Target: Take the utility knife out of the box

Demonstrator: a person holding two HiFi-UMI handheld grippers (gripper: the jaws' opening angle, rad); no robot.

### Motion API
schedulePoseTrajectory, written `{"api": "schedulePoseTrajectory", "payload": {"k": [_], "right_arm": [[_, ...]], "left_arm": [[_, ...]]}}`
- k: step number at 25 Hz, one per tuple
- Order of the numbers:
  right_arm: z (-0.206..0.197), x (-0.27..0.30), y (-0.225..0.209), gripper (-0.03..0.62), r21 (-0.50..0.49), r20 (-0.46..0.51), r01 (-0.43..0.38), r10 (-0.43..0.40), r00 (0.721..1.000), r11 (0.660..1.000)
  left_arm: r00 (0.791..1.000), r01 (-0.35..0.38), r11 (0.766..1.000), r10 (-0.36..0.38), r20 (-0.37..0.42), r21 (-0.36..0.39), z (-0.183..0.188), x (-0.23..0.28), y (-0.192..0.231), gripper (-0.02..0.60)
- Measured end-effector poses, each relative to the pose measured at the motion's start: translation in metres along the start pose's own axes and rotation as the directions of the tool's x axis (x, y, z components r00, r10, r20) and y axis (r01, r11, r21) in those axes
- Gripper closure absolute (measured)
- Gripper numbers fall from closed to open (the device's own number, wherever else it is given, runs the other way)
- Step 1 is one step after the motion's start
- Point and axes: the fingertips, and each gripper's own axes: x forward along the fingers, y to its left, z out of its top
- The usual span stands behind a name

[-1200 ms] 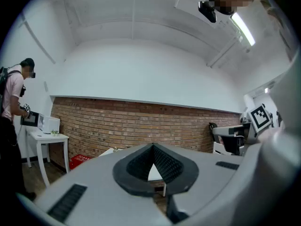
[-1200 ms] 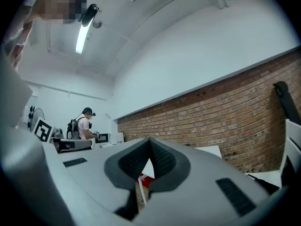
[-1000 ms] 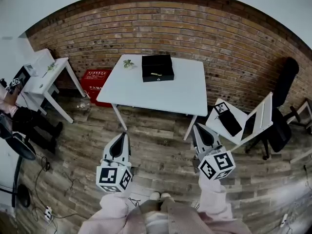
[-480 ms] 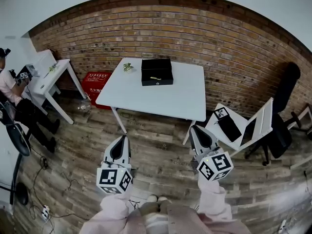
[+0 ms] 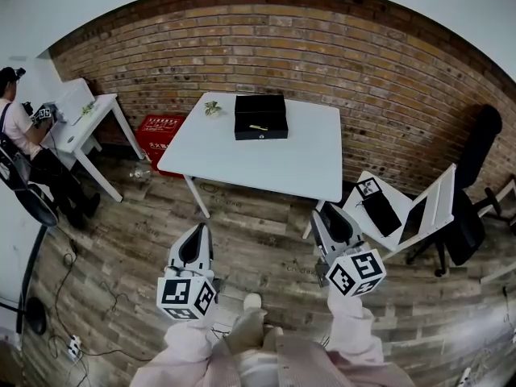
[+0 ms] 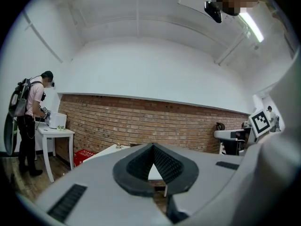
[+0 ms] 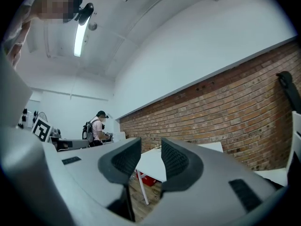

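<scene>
A closed black box (image 5: 260, 116) with a small gold fitting on its lid lies at the far side of the white table (image 5: 274, 164). No utility knife shows in any view. Both grippers hang over the wooden floor, well short of the table and pointing level toward it. My left gripper (image 5: 201, 226) (image 6: 153, 146) is shut, its tips touching with nothing between them. The jaws of my right gripper (image 5: 323, 213) (image 7: 150, 148) are opening, and the gap between them is empty. The table's edge (image 7: 157, 166) shows through that gap.
A small plant (image 5: 212, 107) sits left of the box. A red crate (image 5: 159, 132) stands by the brick wall. A person (image 5: 20, 147) stands at a white side table (image 5: 85, 119) on the left. On the right are a white folding desk (image 5: 403, 208) and a black office chair (image 5: 472, 176).
My right gripper's jaws have parted; the left stays shut. Both grippers sit slightly nearer the table. The person at the left side table now stands upright.
</scene>
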Motion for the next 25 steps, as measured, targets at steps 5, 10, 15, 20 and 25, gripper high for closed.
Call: {"api": "schedulePoseTrajectory", "payload": {"k": [5,10,15,20,25], "right_arm": [[-0.004,0.013,-0.009,0.450,0.009,-0.003,0.002,-0.002,1.000,1.000],[-0.010,0.036,-0.020,0.436,0.018,-0.006,0.009,-0.009,1.000,1.000],[-0.018,0.067,-0.033,0.433,0.024,-0.010,0.028,-0.028,1.000,0.999],[-0.024,0.105,-0.051,0.433,0.024,-0.022,0.043,-0.042,0.999,0.999],[-0.024,0.140,-0.071,0.434,0.059,-0.002,0.093,-0.093,0.996,0.994]], "left_arm": [[1.000,-0.006,1.000,0.006,-0.011,-0.006,-0.004,0.014,0.004,0.589],[1.000,-0.015,1.000,0.015,-0.025,-0.011,-0.010,0.035,0.016,0.589],[0.999,-0.021,1.000,0.020,-0.032,-0.014,-0.016,0.064,0.037,0.589],[0.999,-0.016,1.000,0.015,-0.044,-0.021,-0.017,0.104,0.056,0.589],[0.999,-0.008,1.000,0.007,-0.050,-0.020,-0.014,0.141,0.077,0.589]]}}
